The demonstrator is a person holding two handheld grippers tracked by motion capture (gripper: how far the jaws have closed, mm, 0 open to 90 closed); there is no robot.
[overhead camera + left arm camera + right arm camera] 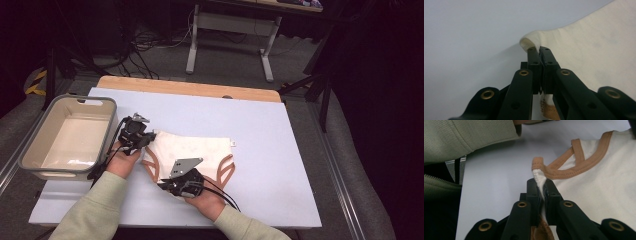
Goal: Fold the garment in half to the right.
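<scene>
- A cream garment [192, 152] with tan trim lies on the pale blue table [270, 165], a little toward seven o'clock of the table's middle, flat except along its left edge.
- The left gripper [145, 140] sits at the garment's ten o'clock corner; in the left gripper view its jaws are clamped on a rolled lip of the cream cloth [534, 41], with nothing else between them.
- The right gripper [167, 184] sits at the garment's seven o'clock corner; in the right gripper view its jaws pinch the cloth just below a tan strap loop [538, 163], and the fabric bunches up between the pads.
- Both grippers therefore grasp the same side of the garment, one at each corner of that edge.
- The step in hand looks like the start of a fold: the left edge is gripped and about to be carried across.
- The next move likely calls for lifting both corners together and drawing them toward three o'clock, keeping the edge taut so it lands square on the far side.
- Uneven travel of the two hands would skew the fold, and a thin pinch could slip.
- A grey bin [70, 135] stands at nine o'clock of the table, just beside the left gripper, with little to be seen inside it.
</scene>
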